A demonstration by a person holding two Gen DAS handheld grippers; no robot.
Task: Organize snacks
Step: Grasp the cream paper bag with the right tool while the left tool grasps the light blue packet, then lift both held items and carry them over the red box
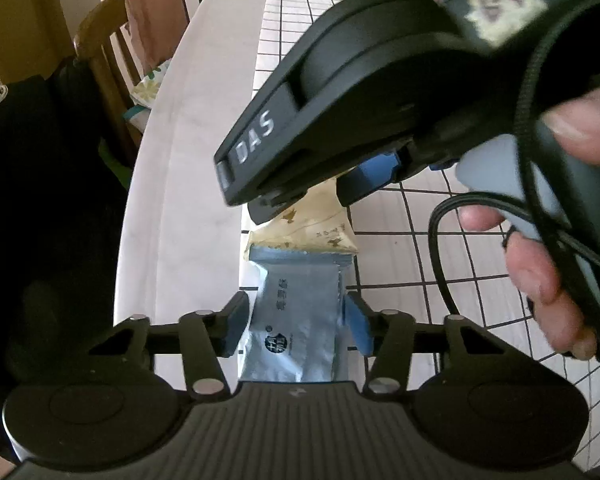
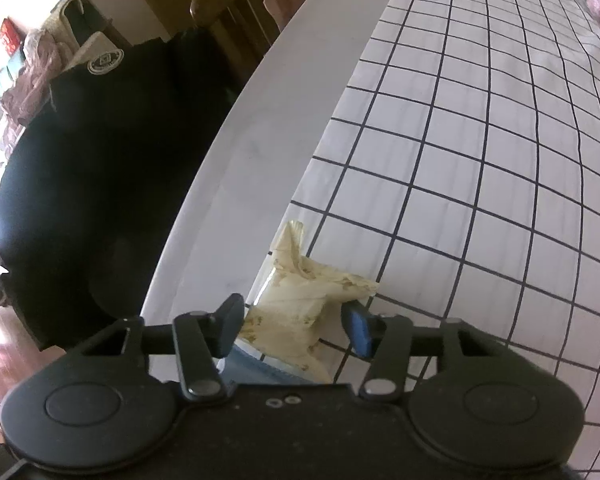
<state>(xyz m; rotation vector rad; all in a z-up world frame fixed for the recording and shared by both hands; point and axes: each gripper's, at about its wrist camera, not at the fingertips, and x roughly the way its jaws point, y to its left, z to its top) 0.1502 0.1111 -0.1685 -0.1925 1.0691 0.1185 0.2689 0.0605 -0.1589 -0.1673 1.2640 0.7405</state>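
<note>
Your left claw (image 1: 296, 326) is clenched on a blue snack packet (image 1: 296, 320), one finger on each side. Your right claw (image 2: 294, 326) pinches a cream snack packet (image 2: 300, 304) with little gold marks on it. Both packets are by the near edge of the table (image 1: 188, 184), right where the checked tablecloth (image 2: 460, 160) ends, and the blue one pokes out from under the cream one. In the left view your right claw sits above and just past your left one, so the two packets touch end to end. You seem to hold both at once so you can line them up or stack them neatly. I cannot tell if they rest on the table or hang just above it.
</note>
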